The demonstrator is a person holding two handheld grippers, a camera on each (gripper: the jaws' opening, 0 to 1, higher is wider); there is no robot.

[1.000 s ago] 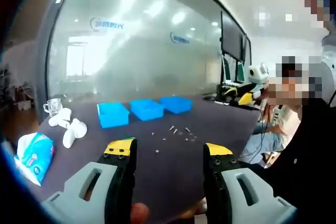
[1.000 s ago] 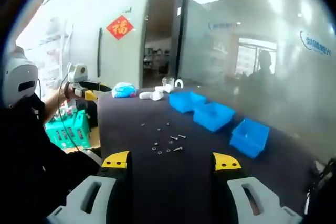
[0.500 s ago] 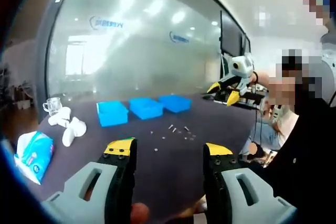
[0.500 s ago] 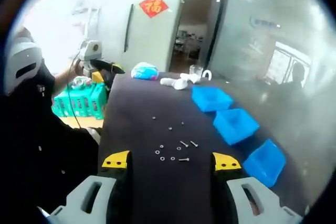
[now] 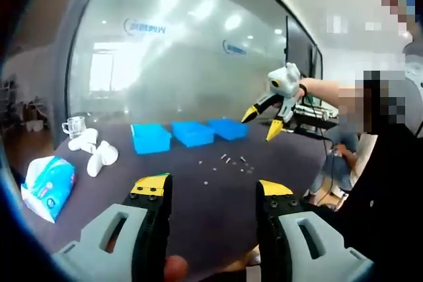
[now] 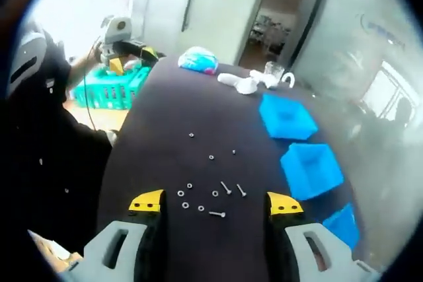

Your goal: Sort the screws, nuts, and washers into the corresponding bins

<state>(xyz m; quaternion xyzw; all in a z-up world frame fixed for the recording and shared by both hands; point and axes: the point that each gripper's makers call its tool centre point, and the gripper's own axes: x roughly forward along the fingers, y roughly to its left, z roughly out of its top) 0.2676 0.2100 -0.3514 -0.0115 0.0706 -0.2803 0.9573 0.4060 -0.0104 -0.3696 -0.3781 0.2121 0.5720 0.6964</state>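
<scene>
Small screws, nuts and washers [image 6: 210, 196] lie loose on the dark table [image 6: 165, 117], just beyond my right gripper [image 6: 216, 203], whose jaws stand open and hold nothing. Three blue bins [image 6: 285, 115], [image 6: 310, 168], [image 6: 342, 224] run in a row along the table's right side. In the left gripper view the same loose hardware [image 5: 226, 162] lies mid-table in front of the blue bins [image 5: 192, 133]. My left gripper [image 5: 213, 188] is open and empty near the table's near edge. The right gripper [image 5: 264, 120] hangs open in the air above the table's right side.
A tissue pack [image 5: 45, 186], white rounded objects [image 5: 99, 156] and a glass mug [image 5: 74, 125] sit at the table's left end. A green basket [image 6: 109, 87] stands beside the table. A person in dark clothes [image 5: 386, 189] is at the right. A glass wall runs behind the bins.
The right gripper has swung out over the table and tipped downward, so the loose hardware now lies close under it. The left gripper has stayed open and shifted only slightly.
</scene>
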